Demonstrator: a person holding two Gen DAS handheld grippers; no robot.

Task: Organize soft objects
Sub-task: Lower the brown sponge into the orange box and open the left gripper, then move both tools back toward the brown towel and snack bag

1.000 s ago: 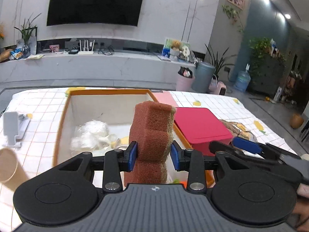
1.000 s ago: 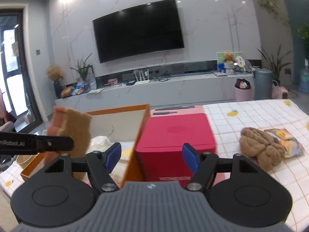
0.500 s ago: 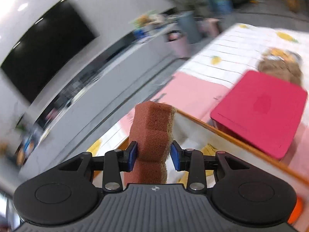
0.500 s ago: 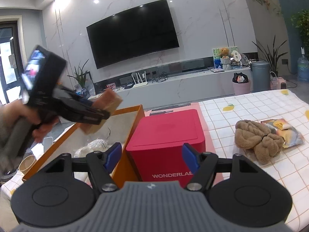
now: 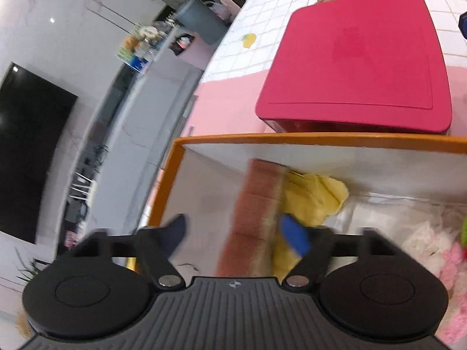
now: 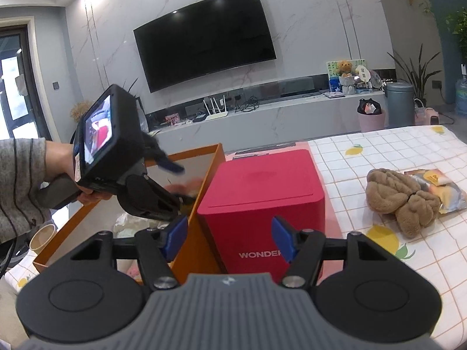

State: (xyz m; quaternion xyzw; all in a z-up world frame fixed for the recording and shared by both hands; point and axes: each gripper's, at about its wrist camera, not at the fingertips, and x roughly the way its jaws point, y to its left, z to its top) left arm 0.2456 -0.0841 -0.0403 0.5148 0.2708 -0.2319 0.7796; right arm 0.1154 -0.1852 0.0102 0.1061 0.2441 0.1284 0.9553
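My left gripper is open over the orange-rimmed box, tilted down into it. The brown sponge shows blurred between the spread fingers, loose, above a yellow cloth inside the box. White and pink soft things lie in the box at the right. My right gripper is open and empty, in front of the red box. The left gripper and the box also show in the right wrist view. A brown plush cloth lies on the checked tablecloth.
The red box stands right beside the orange box. A snack packet lies behind the brown plush. A paper cup stands at the table's left edge. A TV wall and a low cabinet are behind the table.
The left gripper has tilted down into the orange box and opened. The sponge is out of its grip and blurred. The right gripper has barely moved.
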